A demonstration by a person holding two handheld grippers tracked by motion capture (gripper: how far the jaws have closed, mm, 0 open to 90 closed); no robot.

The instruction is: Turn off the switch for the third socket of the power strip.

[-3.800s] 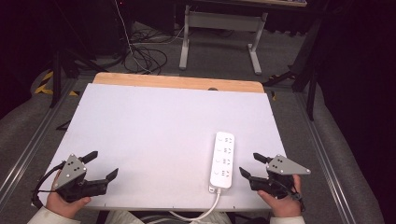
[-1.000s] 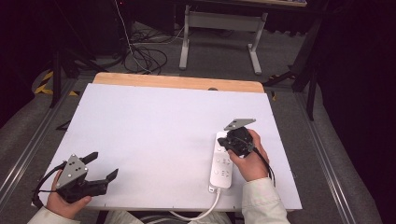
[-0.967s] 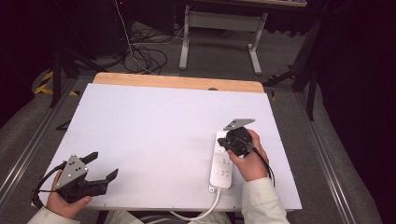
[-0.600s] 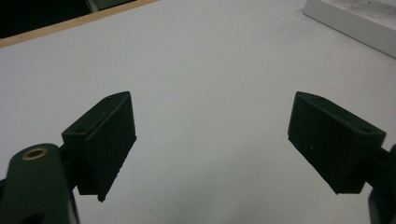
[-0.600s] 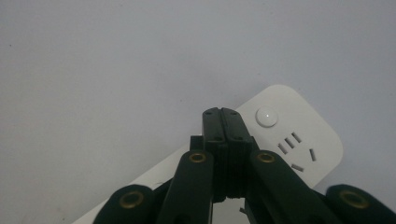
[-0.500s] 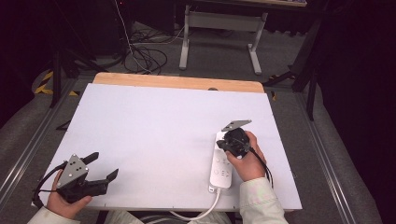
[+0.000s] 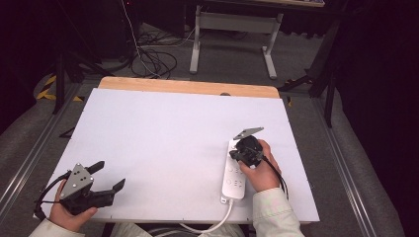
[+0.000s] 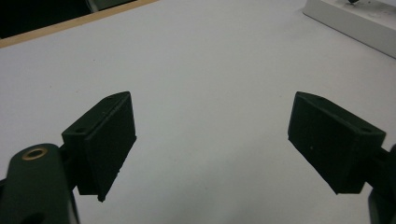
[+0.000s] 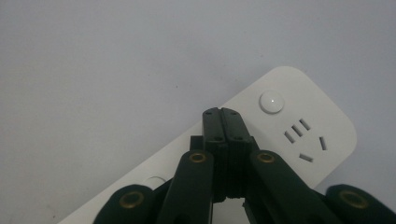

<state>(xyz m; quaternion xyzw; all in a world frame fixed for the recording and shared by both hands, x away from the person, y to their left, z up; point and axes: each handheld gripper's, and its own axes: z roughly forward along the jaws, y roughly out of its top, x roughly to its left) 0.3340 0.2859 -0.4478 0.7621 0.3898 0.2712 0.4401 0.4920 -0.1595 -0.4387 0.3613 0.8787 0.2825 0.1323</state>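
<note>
White table (image 7: 163, 138) bears power strip (image 7: 236, 178); right fingers (image 9: 223, 116) pressed together, left fingers (image 8: 109, 140) spread

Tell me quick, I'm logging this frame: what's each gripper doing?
Left gripper: open, empty, near the white table's front edge.
Right gripper: shut, holding nothing, tips over the white plastic power strip near its round button.

White table (image 7: 163, 143), wooden far edge, white power strip (image 7: 236, 178) lying flat
</note>
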